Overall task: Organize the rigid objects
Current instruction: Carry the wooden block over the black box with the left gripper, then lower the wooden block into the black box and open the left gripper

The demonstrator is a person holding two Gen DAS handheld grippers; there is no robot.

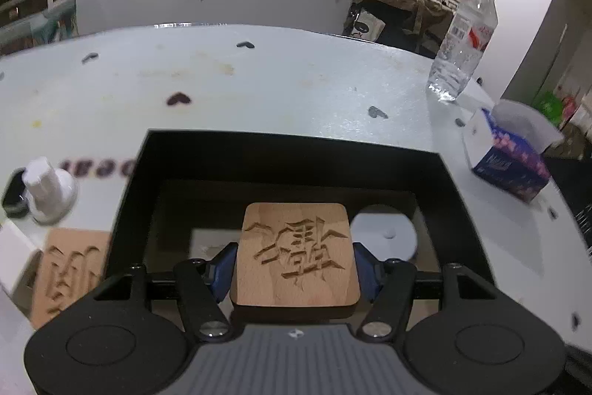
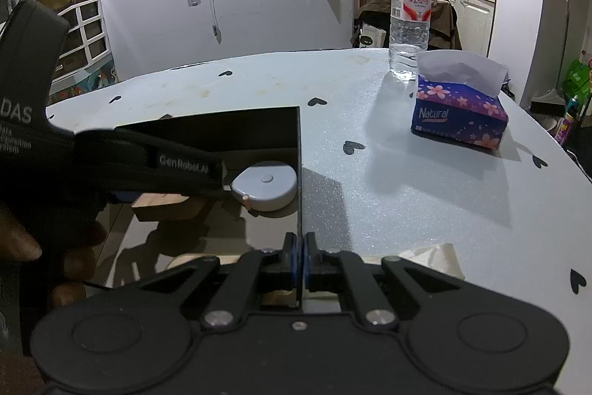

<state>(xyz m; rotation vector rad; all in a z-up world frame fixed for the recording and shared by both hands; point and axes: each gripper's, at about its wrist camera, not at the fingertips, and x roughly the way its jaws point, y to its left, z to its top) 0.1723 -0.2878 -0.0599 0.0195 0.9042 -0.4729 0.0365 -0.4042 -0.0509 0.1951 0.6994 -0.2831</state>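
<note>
the left gripper point(image 1: 296, 265) has its blue pads pinched against the two sides of a carved wooden tile point(image 1: 296, 256), which sits flat between the fingers with its cut character facing up. the tile hangs over the inside of a black box point(image 1: 288, 150), above the box's glossy floor. just right of the tile, inside the box, lies a round pale grey tape measure point(image 1: 384, 234), close by the right finger; whether it touches the tile is hard to say from this angle.

the right gripper point(image 2: 299, 263) has its fingers pressed together on the thin right wall of the black box, the wall's edge running straight up between the pads. from that view the left gripper crosses in from the left over the box, with fingers of the person's hand point(image 2: 22, 247) on its grip.

outside the box on its left, a second carved wooden tile point(image 1: 68, 274) lies on the table point(image 1: 259, 87), blurred, and behind it stands a white knob-shaped piece point(image 1: 50, 189) beside a small black object point(image 1: 13, 193). further off on the table's right side are a tissue box point(image 2: 458, 115) and a clear water bottle point(image 2: 410, 17).
</note>
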